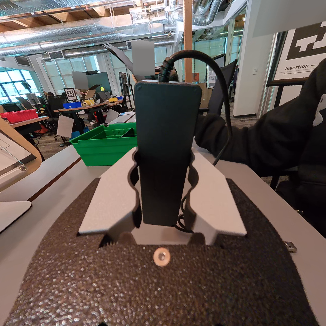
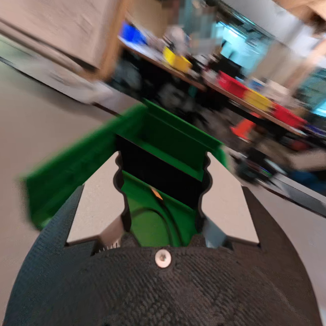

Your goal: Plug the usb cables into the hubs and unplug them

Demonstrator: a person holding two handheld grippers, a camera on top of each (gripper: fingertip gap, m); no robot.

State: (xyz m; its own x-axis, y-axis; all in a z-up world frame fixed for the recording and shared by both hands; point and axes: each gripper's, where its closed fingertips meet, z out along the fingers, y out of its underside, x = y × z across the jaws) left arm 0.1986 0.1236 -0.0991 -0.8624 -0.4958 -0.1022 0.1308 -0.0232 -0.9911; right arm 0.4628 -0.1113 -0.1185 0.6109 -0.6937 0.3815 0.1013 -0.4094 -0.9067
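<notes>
In the left wrist view my left gripper [image 1: 164,155] is shut on a black rectangular USB hub [image 1: 167,141] and holds it upright above the grey table [image 1: 53,176]. The hub's thick black cable [image 1: 224,91] arches from its top and drops to the right. A loose metal USB plug [image 1: 290,247] lies on the table at the right. The right wrist view is blurred. My right gripper [image 2: 163,157] is open and empty over the green bin [image 2: 70,167]. A thin dark cable [image 2: 169,220] with an orange tag [image 2: 157,193] lies inside the bin.
The green bin [image 1: 98,150] stands on the table behind the hub. A black divider [image 2: 158,169] crosses its inside. A person's black sleeve [image 1: 264,137] reaches in from the right. A flat board [image 1: 10,155] sits at the left. Desks with coloured bins stand far behind.
</notes>
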